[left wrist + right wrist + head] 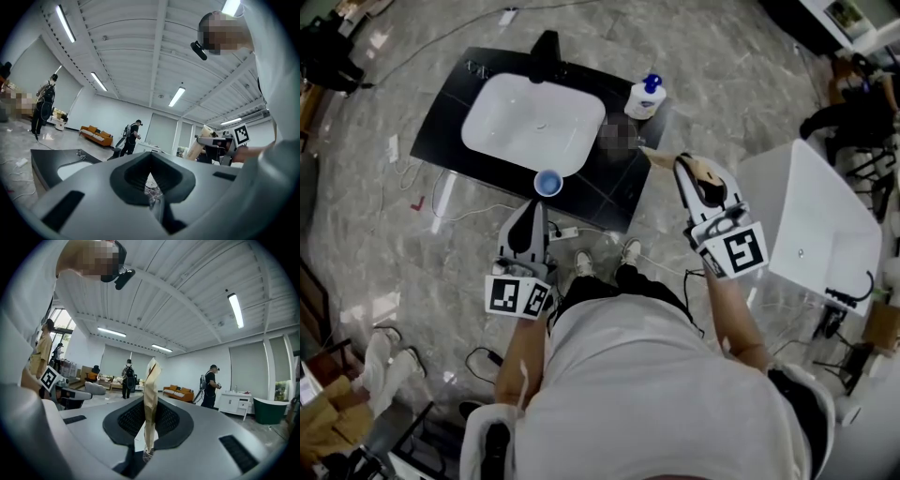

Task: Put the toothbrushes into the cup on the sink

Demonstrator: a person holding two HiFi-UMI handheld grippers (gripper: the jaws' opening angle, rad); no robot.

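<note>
**Toothbrush held on the right, cup still to be reached**

In the head view we see the blue cup (548,182) standing at the front edge of the black counter (445,131), just outside the white sink (530,127). Our left gripper (532,210) hangs near the cup, on our side of it. Our right gripper (682,165) is well off to the right, with a tan, paper-wrapped toothbrush (659,157) poking from its tip toward the counter.

In the left gripper view the jaws meet. We see only a small clear glint at their tips and cannot say what it is.

In the right gripper view the jaws are clamped on the toothbrush, which stands up well past them.

We judge the cup's place at the edge to be the risk. A long brush coming in at a slant could tip the cup off the counter, or catch its rim and twist out of so narrow a hold.
</note>
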